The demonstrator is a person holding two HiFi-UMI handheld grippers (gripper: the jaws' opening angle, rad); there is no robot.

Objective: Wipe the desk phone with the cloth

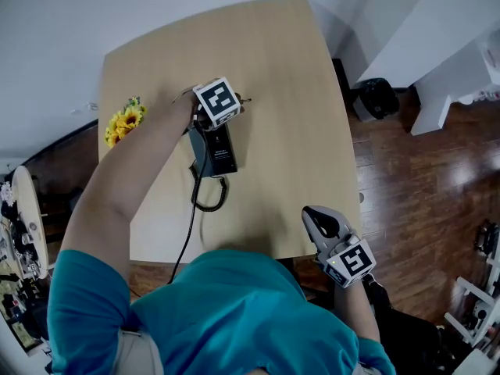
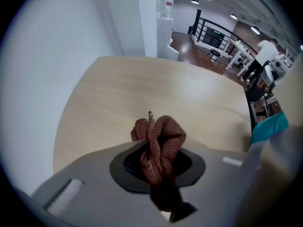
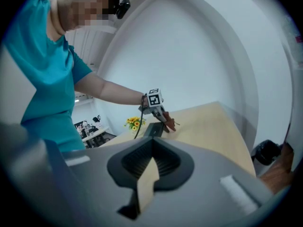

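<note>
Left tool [image 2: 156, 163] clamps brown cloth [image 2: 161, 136] just past the far end of the desk phone [image 1: 214, 153], mid-desk [image 1: 289, 76]. Right tool [image 1: 319, 221] closed, empty, at near edge. Judged step: starting the wipe. Next: draw cloth nearward along phone.

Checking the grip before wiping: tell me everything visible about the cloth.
The cloth is reddish-brown, terry-like, bunched into folds with a small loop on top. The left gripper is shut on it, the bunch sticking out past the jaws. It is held low over the wooden desk, at the far end of the desk phone.
</note>
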